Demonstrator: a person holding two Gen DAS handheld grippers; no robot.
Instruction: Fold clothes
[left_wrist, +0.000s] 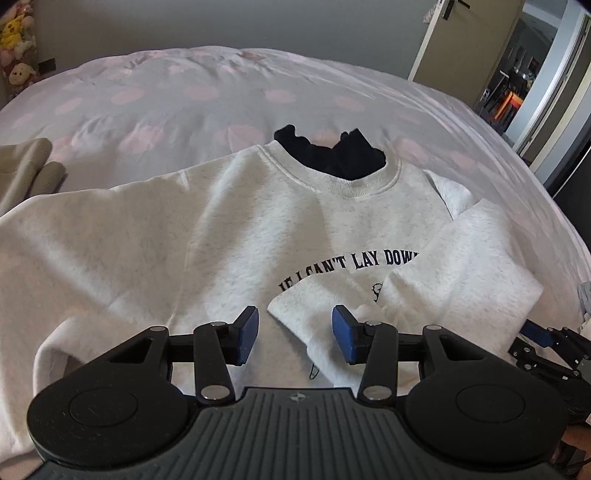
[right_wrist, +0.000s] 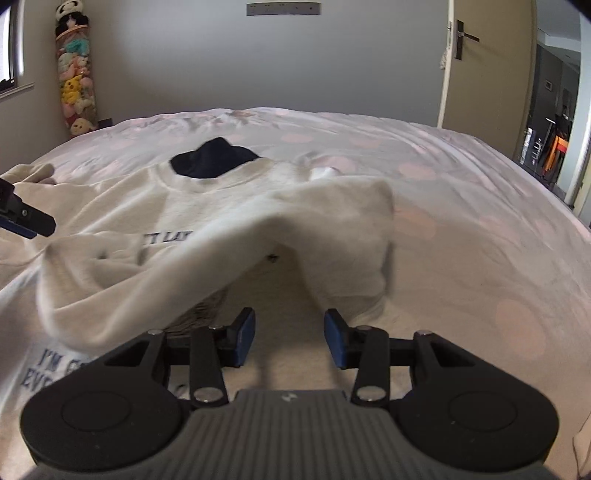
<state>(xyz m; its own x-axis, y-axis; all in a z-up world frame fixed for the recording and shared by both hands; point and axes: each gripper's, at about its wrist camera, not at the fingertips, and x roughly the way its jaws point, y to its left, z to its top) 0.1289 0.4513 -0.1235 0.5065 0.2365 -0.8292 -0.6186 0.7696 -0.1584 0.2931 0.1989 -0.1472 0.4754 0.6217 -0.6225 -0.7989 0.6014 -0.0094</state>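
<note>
A light grey sweatshirt (left_wrist: 221, 221) with dark printed lettering lies front up on the bed, neck away from me. Its right sleeve (left_wrist: 443, 273) is folded across the chest, cuff near the middle. My left gripper (left_wrist: 295, 332) is open and empty, just above the lower chest by the cuff. My right gripper (right_wrist: 290, 334) is open and empty, low over the sweatshirt (right_wrist: 184, 206) under the raised fold of the sleeve (right_wrist: 295, 229). The right gripper shows at the right edge of the left wrist view (left_wrist: 535, 334). The left gripper's fingertips (right_wrist: 26, 221) show at the left edge of the right wrist view.
A dark garment (left_wrist: 332, 151) lies behind the neck opening. A beige garment (left_wrist: 26, 166) lies at the left. The bed cover (left_wrist: 184, 92) is white with pink spots. Plush toys (right_wrist: 75, 85) hang in the far left corner. An open door (right_wrist: 487, 66) stands at the right.
</note>
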